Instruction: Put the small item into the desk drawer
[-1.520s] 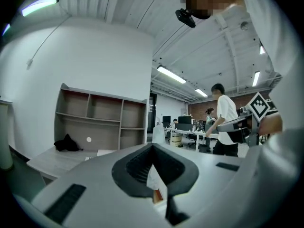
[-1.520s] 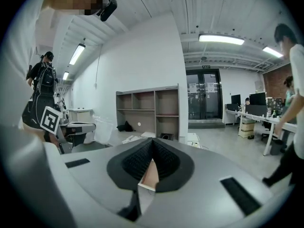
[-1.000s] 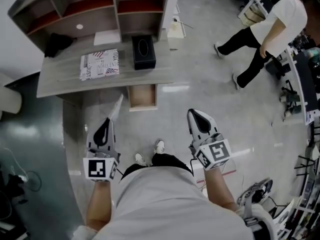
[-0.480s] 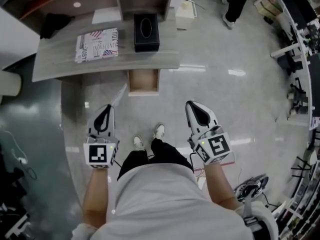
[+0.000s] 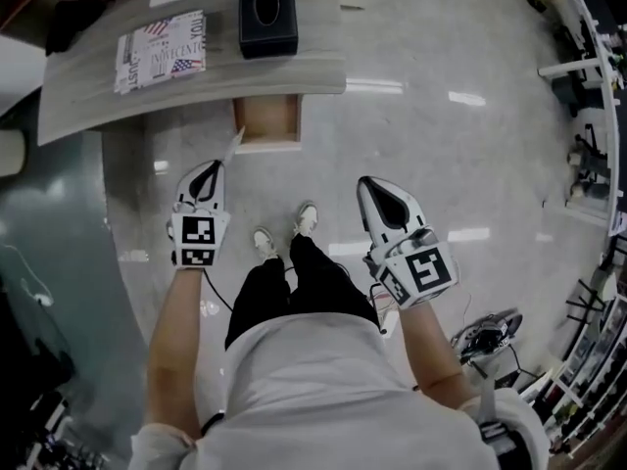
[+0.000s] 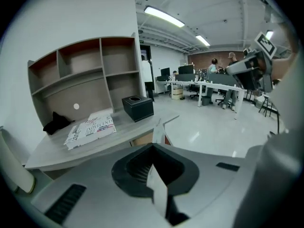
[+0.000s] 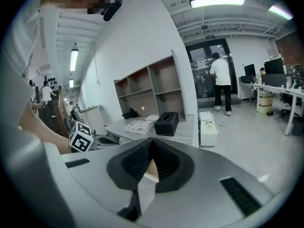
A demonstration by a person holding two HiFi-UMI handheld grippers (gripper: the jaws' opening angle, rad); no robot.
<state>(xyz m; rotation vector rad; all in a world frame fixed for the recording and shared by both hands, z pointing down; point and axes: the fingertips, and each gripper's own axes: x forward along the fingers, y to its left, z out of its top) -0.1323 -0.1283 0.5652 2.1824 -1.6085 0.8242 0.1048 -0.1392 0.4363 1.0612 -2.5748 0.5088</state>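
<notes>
Left gripper (image 5: 208, 172), centre-left of head view, clamped on thin white strip (image 5: 233, 147). Strip's long axis runs up-right; open drawer (image 5: 266, 117) lies just beyond its tip. Right gripper (image 5: 377, 192) jaws together, farther from the drawer.

The desk (image 5: 216, 71) runs across the upper left of the head view. On it, the tissue box (image 5: 267, 3) stands at the top centre. The printed paper (image 5: 162, 49) lies to the left of the box, apart from it. The drawer (image 5: 266, 120) stands open under the near edge of the desk, directly below the tissue box.

Lower in the frame, the left gripper (image 5: 209, 167) is at centre left and the right gripper (image 5: 370, 189) at centre right. The person's shoes (image 5: 263, 243) are between them.

A thin flat item (image 5: 233, 145) sits between the left gripper's closed jaws, and its far end is just beside the drawer's left side.

In the left gripper view, the shelf unit (image 6: 85, 80) stands on the back of the desk, at the upper left.
</notes>
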